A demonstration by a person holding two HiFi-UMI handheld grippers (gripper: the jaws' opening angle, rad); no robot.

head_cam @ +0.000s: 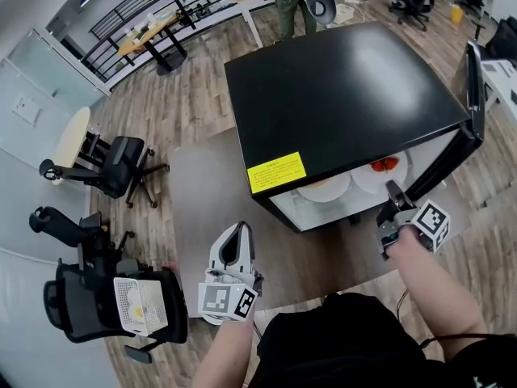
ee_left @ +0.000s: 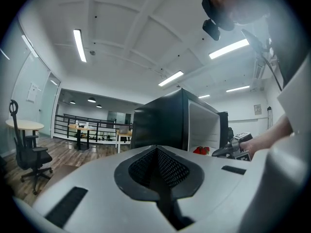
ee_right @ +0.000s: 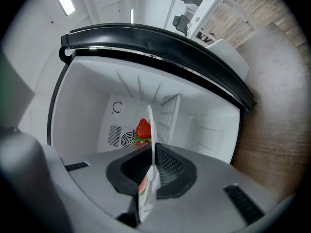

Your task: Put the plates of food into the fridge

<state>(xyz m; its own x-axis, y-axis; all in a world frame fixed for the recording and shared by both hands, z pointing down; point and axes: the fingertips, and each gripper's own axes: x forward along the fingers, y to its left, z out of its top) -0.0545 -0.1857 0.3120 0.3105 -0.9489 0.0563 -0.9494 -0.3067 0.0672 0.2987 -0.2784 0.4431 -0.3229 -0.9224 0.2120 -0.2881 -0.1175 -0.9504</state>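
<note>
Left gripper: jaws together, nothing between. Hangs short of fridge, by its left front corner, likely parked out of way of other hand's work. First plate lies inside at left of opening, leaving room beside it. Fridge door swung wide at right, opening unblocked. Right gripper clamped on rim of second plate, strawberry on it. Plate partway into opening, rim pinched top and bottom, probably to hold it flat so food does not slide.

Strawberry plate and second white plate inside open black fridge.
</note>
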